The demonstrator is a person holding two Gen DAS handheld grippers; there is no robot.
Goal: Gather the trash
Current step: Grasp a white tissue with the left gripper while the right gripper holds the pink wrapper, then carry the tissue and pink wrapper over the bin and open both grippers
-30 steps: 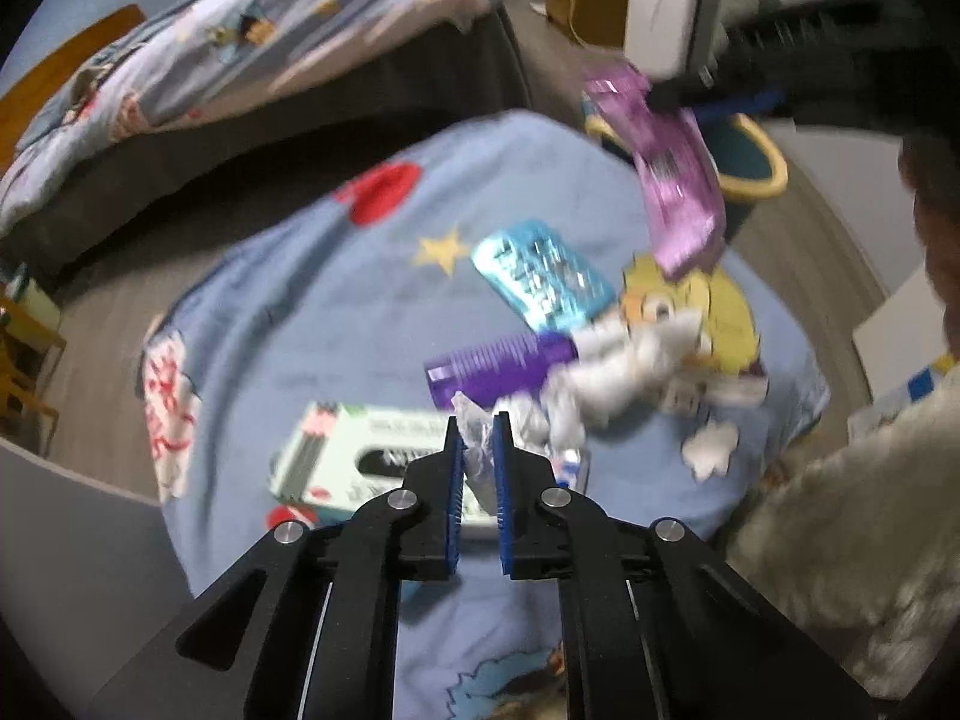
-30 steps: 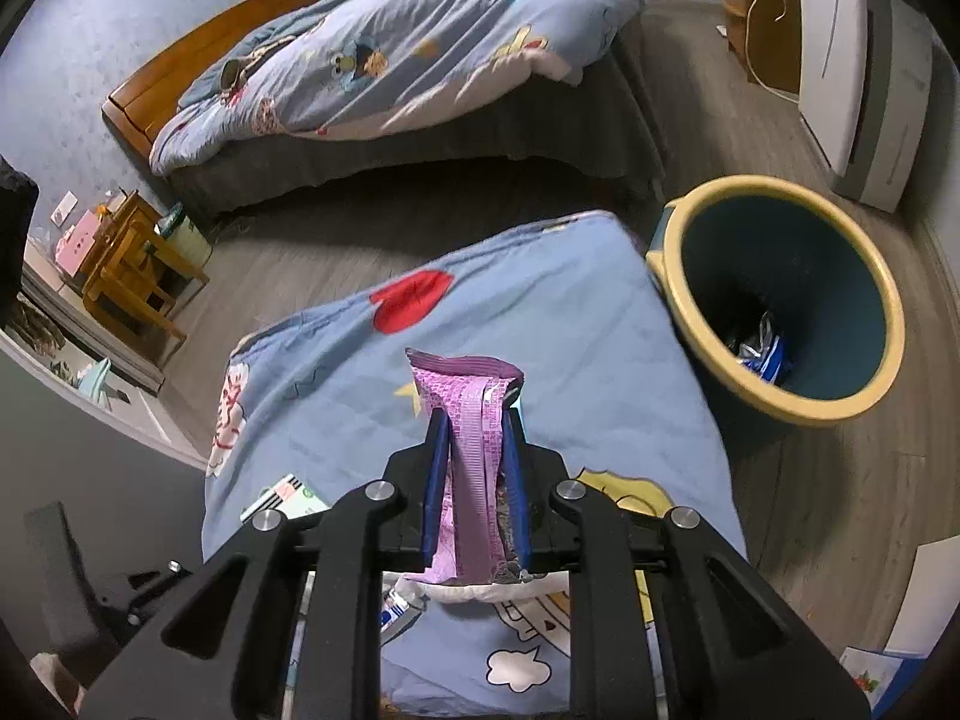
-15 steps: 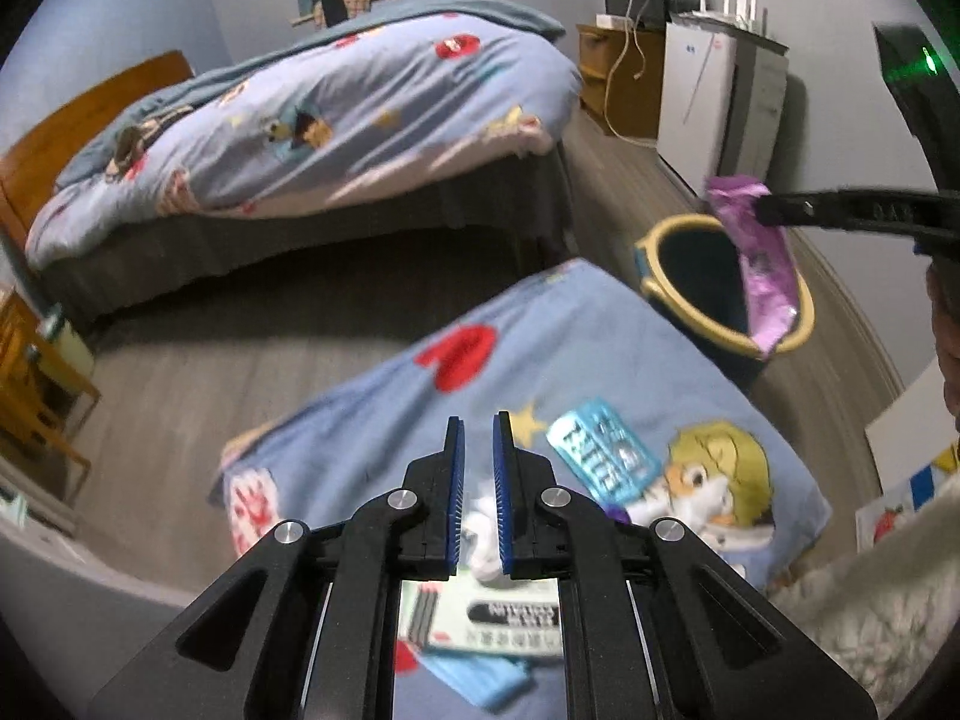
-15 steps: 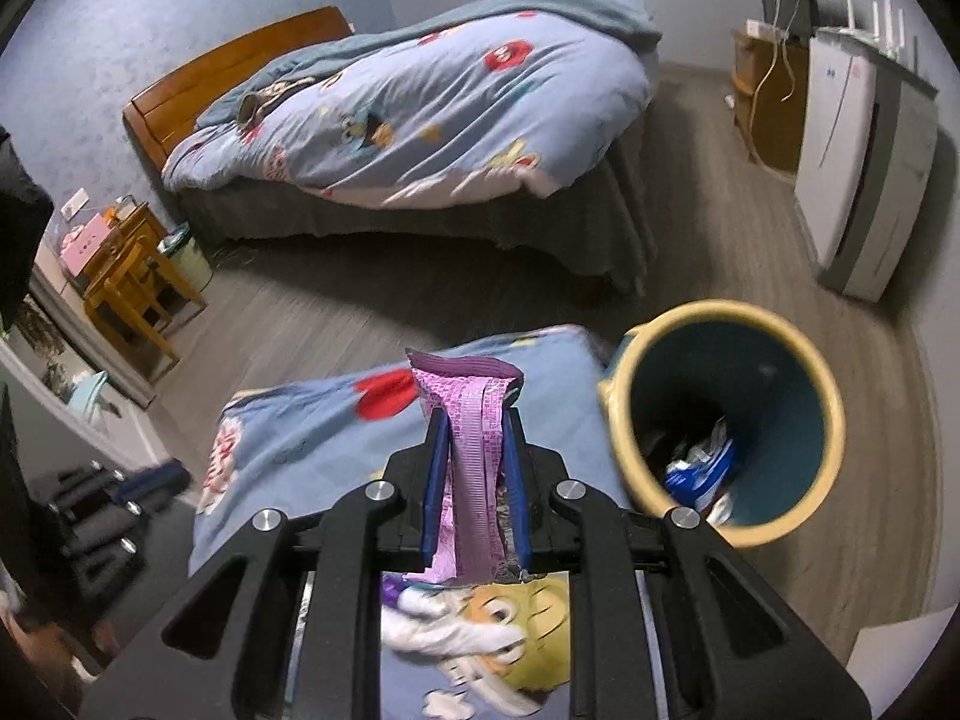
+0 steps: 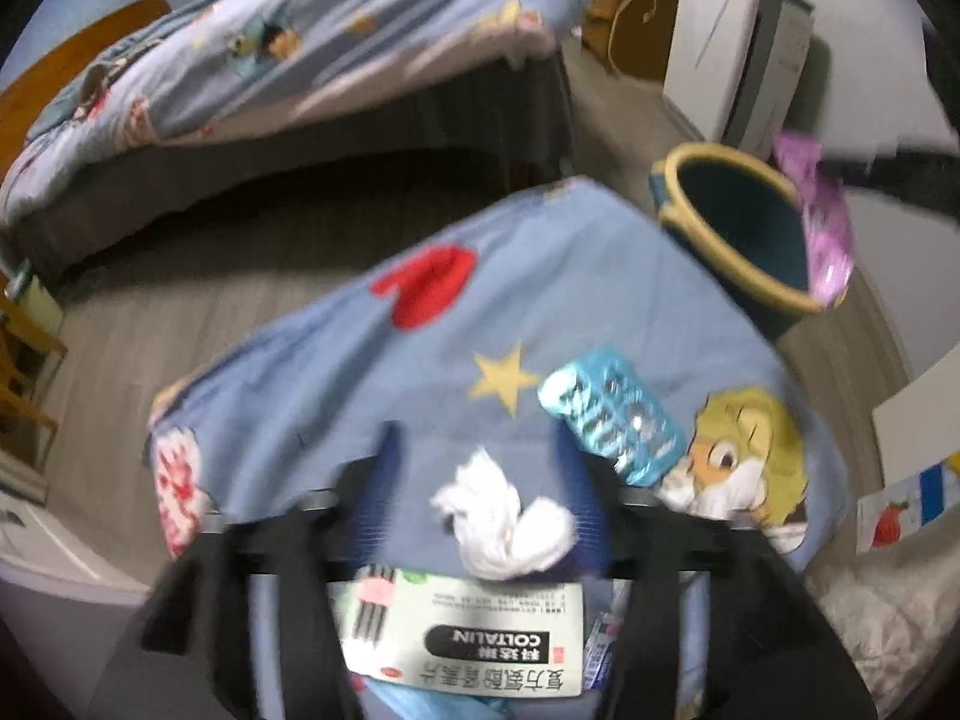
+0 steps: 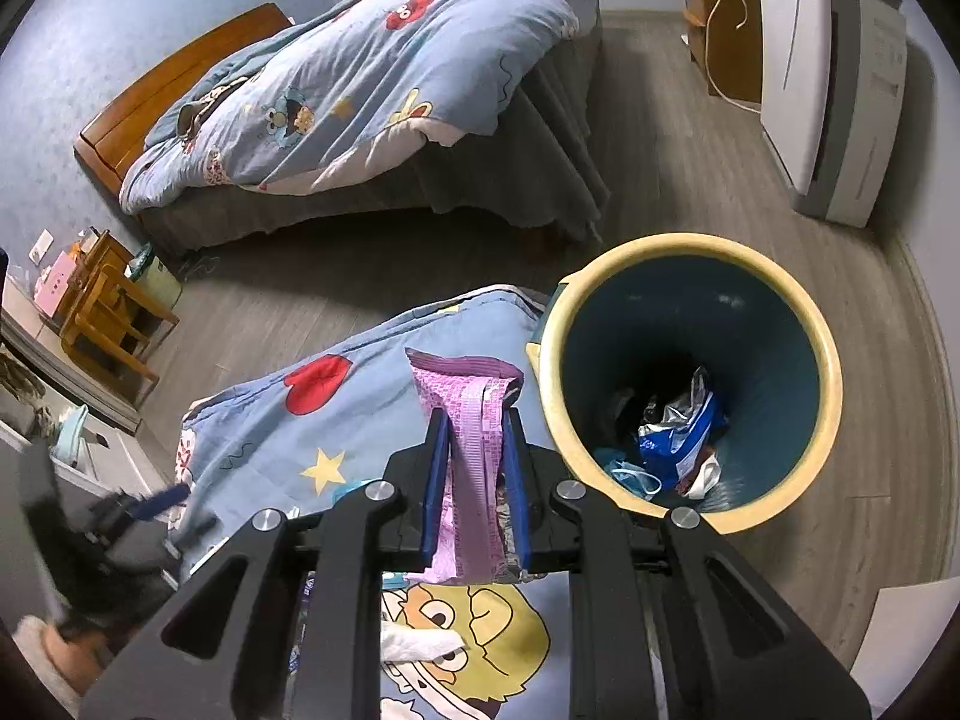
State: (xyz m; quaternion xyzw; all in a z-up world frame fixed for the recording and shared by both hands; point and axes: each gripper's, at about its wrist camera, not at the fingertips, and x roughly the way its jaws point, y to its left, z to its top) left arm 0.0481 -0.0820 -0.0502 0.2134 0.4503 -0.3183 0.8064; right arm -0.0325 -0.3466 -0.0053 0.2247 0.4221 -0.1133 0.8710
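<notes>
My right gripper (image 6: 474,420) is shut on a purple wrapper (image 6: 471,468), held just left of the yellow-rimmed dark blue bin (image 6: 690,384); trash lies in its bottom. In the left wrist view the purple wrapper (image 5: 825,228) hangs over the bin's (image 5: 738,234) right rim. My left gripper (image 5: 480,480) is open, its blurred blue fingers (image 5: 378,480) on either side of a white crumpled tissue (image 5: 504,522) that drops between them. A blue foil packet (image 5: 612,414) and a white medicine box (image 5: 468,636) lie on the blue cartoon blanket (image 5: 360,372).
A bed (image 6: 372,90) with a matching quilt stands behind across wooden floor. A white appliance (image 6: 834,78) stands at the right wall beyond the bin. Wooden chairs (image 6: 114,312) are at the left. A fluffy white cover (image 5: 888,618) lies at lower right.
My left gripper has opened and the white tissue is loose between its fingers. My right gripper has carried the purple wrapper closer to the bin.
</notes>
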